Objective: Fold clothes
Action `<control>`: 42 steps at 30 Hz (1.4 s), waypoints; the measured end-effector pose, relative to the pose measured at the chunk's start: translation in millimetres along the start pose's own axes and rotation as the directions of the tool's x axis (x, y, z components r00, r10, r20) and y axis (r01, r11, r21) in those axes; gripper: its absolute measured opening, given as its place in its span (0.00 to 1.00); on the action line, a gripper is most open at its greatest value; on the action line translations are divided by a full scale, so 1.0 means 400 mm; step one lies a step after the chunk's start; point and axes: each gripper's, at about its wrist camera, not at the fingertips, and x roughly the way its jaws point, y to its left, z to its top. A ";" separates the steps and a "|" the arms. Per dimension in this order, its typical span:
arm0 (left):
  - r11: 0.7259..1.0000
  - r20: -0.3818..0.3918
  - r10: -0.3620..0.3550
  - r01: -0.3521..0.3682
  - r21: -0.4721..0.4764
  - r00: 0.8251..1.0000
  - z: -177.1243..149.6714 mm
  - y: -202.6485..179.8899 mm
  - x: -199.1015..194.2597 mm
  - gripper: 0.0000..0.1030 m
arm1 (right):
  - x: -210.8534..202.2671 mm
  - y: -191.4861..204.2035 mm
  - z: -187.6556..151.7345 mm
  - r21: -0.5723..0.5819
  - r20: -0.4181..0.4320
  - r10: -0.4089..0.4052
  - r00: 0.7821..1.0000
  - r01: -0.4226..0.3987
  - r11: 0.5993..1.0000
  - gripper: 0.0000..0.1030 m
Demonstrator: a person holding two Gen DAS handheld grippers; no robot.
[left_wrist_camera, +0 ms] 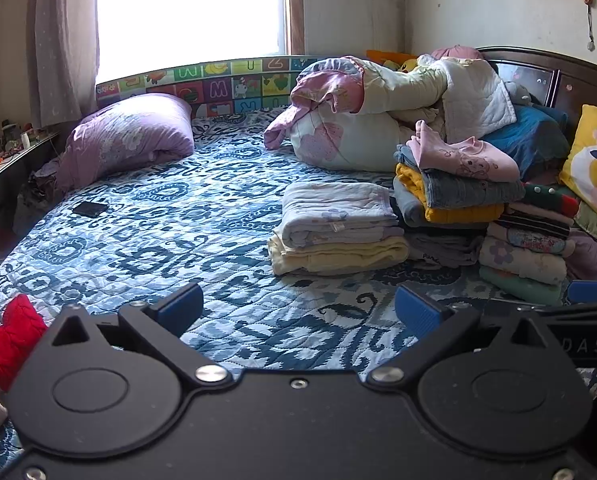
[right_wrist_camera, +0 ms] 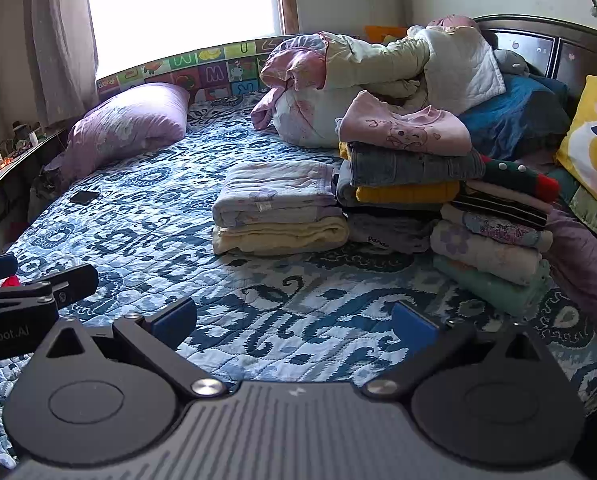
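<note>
far left, left wrist view: red knitted garment [left_wrist_camera: 8, 340] bunched at the near edge of the bed, unfolded, just beside the left gripper's body. in the right wrist view only a small scrap of it shows.

left gripper [left_wrist_camera: 298, 312]: claw wide, blue pads spread well apart, nothing between them, only the blue patterned quilt [left_wrist_camera: 146, 240] under the gap. in the right wrist view this gripper shows at the left edge.

right gripper [right_wrist_camera: 294, 322]: claw wide too, empty, held over bare quilt. its blue tip shows at the right edge of the left wrist view.

further back on the left: purple pillow [left_wrist_camera: 126, 136] against the alphabet mat [left_wrist_camera: 218, 84] under the window [left_wrist_camera: 190, 8], curtain [left_wrist_camera: 62, 40] at its left. a dark flat phone-like thing [left_wrist_camera: 90, 209] lies alone on the quilt, well apart from the grippers.

middle: folded pale blanket [left_wrist_camera: 334, 208] on top of a folded yellow one [left_wrist_camera: 338, 254].

right of that, touching it: stack of folded clothes [left_wrist_camera: 454, 192], pink top [left_wrist_camera: 466, 156] uppermost, grey and mustard layers below. just beside it a second, lower stack [left_wrist_camera: 526, 248], green at the bottom.

behind the stacks: heap of loose bedding [left_wrist_camera: 378, 112] against the dark headboard [left_wrist_camera: 546, 76].

far right: yellow cartoon cushion [left_wrist_camera: 594, 160].
</note>
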 end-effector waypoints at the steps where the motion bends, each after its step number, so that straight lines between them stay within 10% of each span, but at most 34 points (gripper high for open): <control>1: 1.000 -0.002 0.000 0.000 -0.002 1.000 0.000 0.001 0.003 1.00 | 0.002 0.000 0.000 0.000 -0.001 0.000 1.000 0.000 1.000 1.00; 42: 0.998 -0.072 -0.056 0.057 0.013 0.996 0.087 0.042 0.641 1.00 | 0.603 -0.052 0.141 -0.027 -0.026 -0.006 1.000 0.005 1.000 1.00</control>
